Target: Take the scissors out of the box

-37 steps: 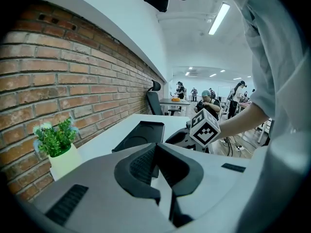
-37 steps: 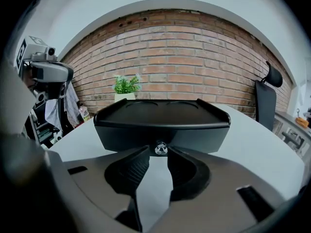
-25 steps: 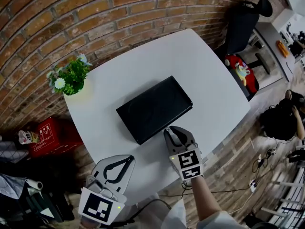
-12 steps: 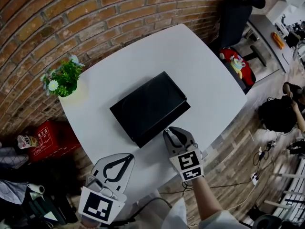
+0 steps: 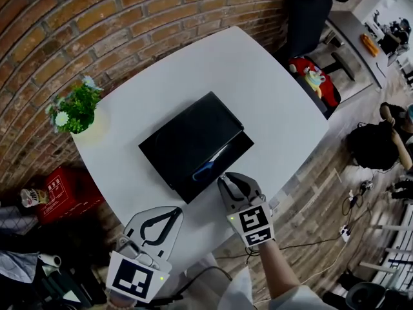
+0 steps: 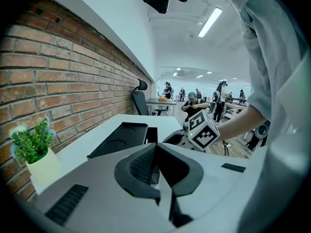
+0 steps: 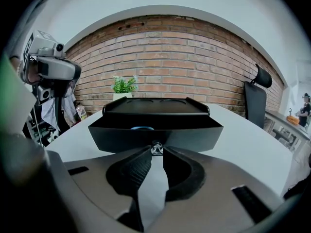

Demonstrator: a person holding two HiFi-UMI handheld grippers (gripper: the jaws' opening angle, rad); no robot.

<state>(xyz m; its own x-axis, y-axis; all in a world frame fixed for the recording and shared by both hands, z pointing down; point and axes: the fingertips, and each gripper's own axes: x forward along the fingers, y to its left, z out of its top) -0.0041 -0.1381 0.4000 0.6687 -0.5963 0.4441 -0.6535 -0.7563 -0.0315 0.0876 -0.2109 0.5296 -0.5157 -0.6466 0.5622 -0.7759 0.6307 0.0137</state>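
Note:
A black box lies in the middle of the white table. Its drawer stands pulled out a little toward me, and a blue thing shows inside, probably the scissors' handle. My right gripper is shut on the drawer's small clear knob; behind the drawer front the blue thing peeks over the rim. My left gripper hangs shut and empty over the table's near edge, left of the box. From there the right gripper's marker cube is in sight.
A potted plant stands at the table's left corner by the brick wall. A red crate sits on the floor at the left. A dark chair and a colourful toy are beyond the far right corner.
The drawer has slid out of the box toward my right gripper, and the blue thing inside has come into sight. My left gripper has stayed put.

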